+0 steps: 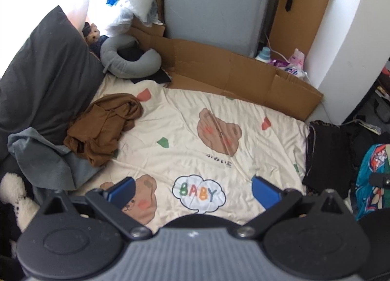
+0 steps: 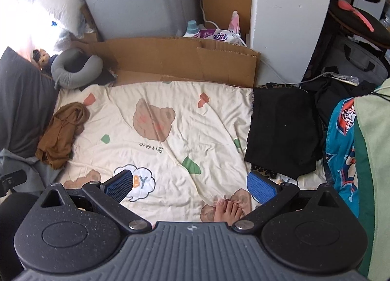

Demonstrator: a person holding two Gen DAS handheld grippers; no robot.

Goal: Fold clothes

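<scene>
Left gripper point(image 1: 192, 190) and right gripper point(image 2: 190, 184) both spread, holding nothing. Black garment point(image 2: 282, 130) lies folded at sheet edge; brown garment point(image 1: 104, 127) crumpled, apparently still to fold.

A lived-in home bedroom: bed with cartoon bear sheet point(image 1: 195, 110), dark pillow point(image 1: 46, 73), grey neck pillow point(image 1: 126, 61), scattered clothes, detergent bottle point(image 2: 191, 28), flattened cardboard point(image 1: 231, 73) along the wall.
</scene>
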